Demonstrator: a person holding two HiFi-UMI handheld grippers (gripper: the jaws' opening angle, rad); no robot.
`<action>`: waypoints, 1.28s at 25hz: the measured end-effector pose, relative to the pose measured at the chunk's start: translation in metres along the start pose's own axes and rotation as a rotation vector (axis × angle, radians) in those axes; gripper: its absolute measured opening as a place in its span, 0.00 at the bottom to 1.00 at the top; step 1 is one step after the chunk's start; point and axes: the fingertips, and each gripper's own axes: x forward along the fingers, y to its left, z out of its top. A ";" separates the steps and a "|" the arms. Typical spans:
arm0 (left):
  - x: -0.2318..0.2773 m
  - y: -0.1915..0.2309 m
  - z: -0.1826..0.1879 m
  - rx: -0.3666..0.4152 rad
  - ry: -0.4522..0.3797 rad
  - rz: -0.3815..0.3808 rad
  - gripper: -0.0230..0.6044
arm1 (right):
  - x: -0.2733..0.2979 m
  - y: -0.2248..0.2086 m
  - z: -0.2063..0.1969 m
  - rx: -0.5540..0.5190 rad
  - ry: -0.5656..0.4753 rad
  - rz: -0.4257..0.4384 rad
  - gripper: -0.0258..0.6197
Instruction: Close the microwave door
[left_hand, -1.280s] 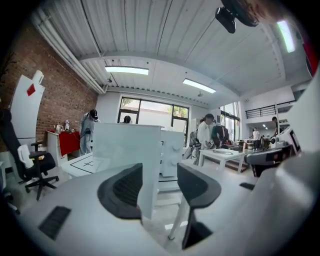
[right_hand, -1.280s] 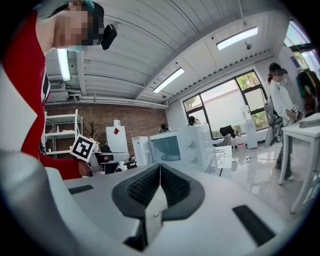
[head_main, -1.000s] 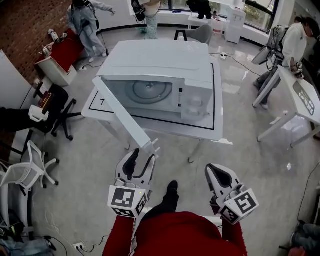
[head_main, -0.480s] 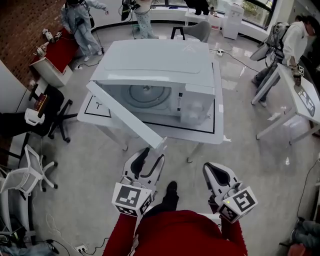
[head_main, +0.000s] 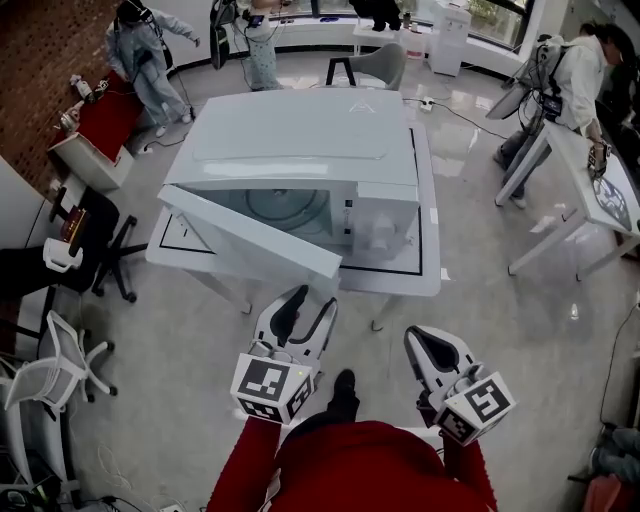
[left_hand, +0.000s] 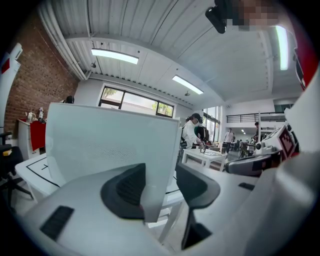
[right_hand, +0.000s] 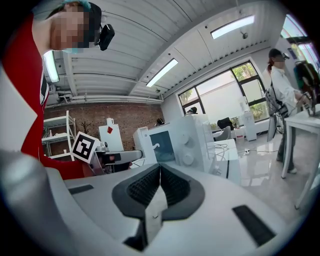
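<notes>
A white microwave (head_main: 300, 150) stands on a white table (head_main: 430, 275) in the head view. Its door (head_main: 250, 240) hangs partly open, hinged at the left, with the free edge pointing toward me. My left gripper (head_main: 310, 302) is open at that free edge. In the left gripper view the door (left_hand: 110, 145) edge stands between the spread jaws of the left gripper (left_hand: 160, 182), against the left pad, with a gap to the right pad. My right gripper (head_main: 425, 342) hangs lower right, away from the table, shut and empty. The right gripper view shows the right gripper (right_hand: 159, 172) closed, with the microwave (right_hand: 175, 142) ahead.
A black office chair (head_main: 95, 240) and white chairs (head_main: 45, 375) stand left of the table. Another white table (head_main: 590, 190) is at the right with a person (head_main: 560, 75) beside it. More people stand at the back left near a red cabinet (head_main: 100, 125).
The door has swung from wide open toward the microwave front. My left gripper moved forward and right with the door's edge. The right gripper has barely moved.
</notes>
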 end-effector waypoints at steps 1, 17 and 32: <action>0.003 0.001 0.000 -0.003 0.000 -0.002 0.36 | 0.002 0.000 0.002 -0.007 -0.010 0.005 0.06; 0.036 0.016 0.003 -0.020 0.004 0.002 0.24 | 0.018 -0.015 0.013 -0.023 -0.040 -0.011 0.06; 0.065 0.025 0.010 -0.039 0.005 0.011 0.21 | 0.025 -0.027 0.016 -0.015 -0.033 -0.039 0.06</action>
